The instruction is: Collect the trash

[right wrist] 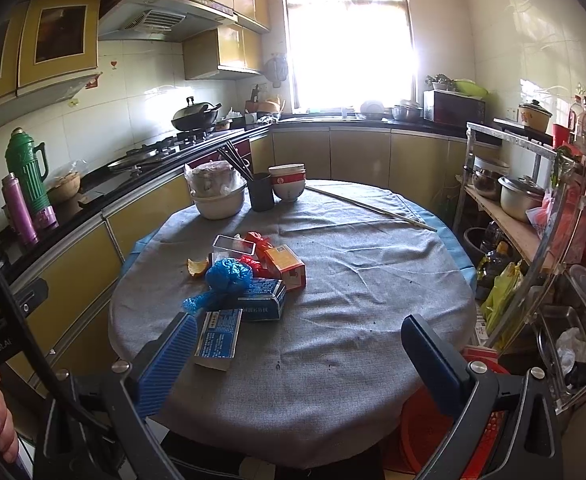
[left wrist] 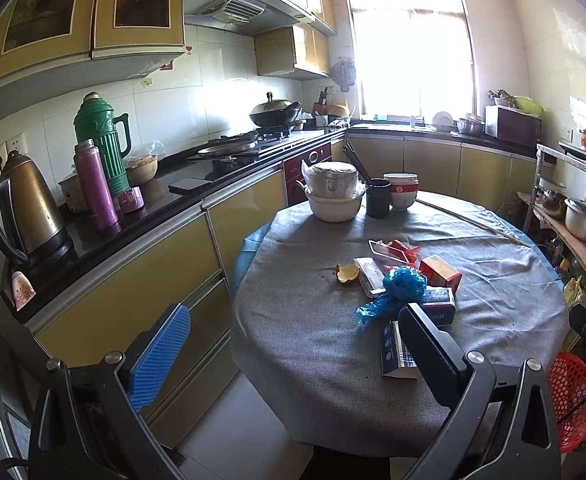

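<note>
A heap of trash lies on the round table (left wrist: 325,344) (right wrist: 353,280) with its grey cloth: an orange peel (left wrist: 347,273) (right wrist: 197,267), a crumpled blue plastic bag (left wrist: 397,290) (right wrist: 223,278), an orange carton (left wrist: 439,273) (right wrist: 287,266), blue boxes (left wrist: 439,306) (right wrist: 263,300) (right wrist: 217,338), a clear container (left wrist: 387,250) (right wrist: 233,245) and red wrappers. My left gripper (left wrist: 297,344) hangs open short of the table's near edge, empty. My right gripper (right wrist: 299,350) is open over the near part of the table, its left finger beside the nearest blue box.
At the table's far side stand a covered pot in a bowl (left wrist: 335,196) (right wrist: 217,194), a dark chopstick cup (left wrist: 378,198) (right wrist: 261,191) and stacked bowls (left wrist: 402,190) (right wrist: 288,182). A red basket (left wrist: 571,404) (right wrist: 433,420) sits on the floor right of the table. Counter left, shelves right.
</note>
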